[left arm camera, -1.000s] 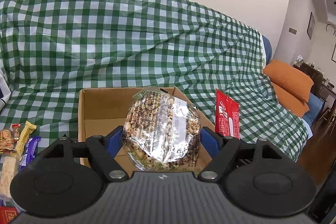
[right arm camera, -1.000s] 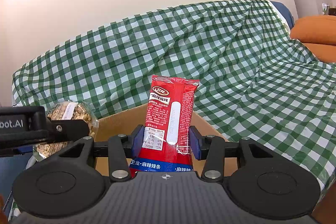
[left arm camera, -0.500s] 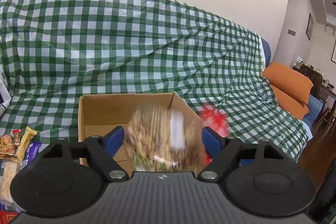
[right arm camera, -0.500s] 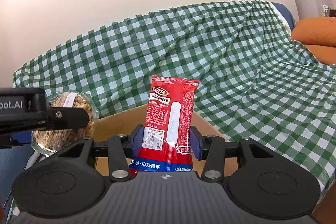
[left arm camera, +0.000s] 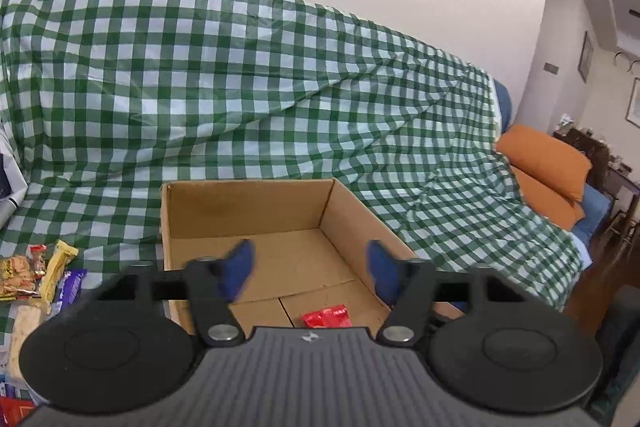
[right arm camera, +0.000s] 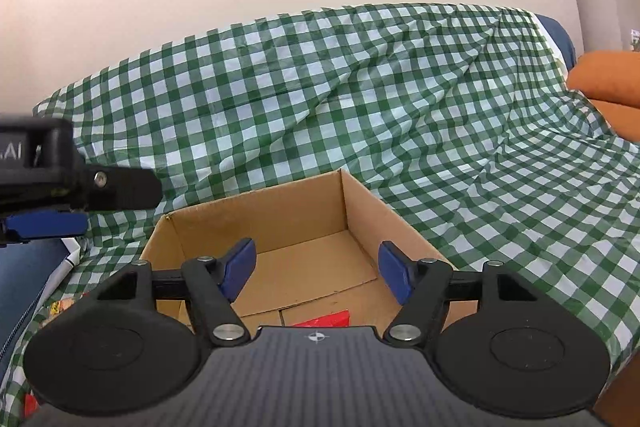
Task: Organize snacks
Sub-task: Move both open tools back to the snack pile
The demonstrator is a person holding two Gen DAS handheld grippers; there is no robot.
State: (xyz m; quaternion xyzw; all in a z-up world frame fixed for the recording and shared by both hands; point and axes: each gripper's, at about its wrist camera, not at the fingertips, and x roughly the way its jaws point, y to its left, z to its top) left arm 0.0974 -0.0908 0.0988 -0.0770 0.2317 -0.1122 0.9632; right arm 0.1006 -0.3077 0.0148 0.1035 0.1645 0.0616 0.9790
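Two hand-held grippers hover side by side over an open cardboard box on a green checked cloth. The left gripper holds nothing and its jaws are closing; the right gripper is also empty, its jaws spreading apart. A red snack packet lies on the box floor, just below and ahead of both. The remaining loose snacks lie in a pile on the cloth left of the box, nearer the left gripper, which seems best placed to reach them next.
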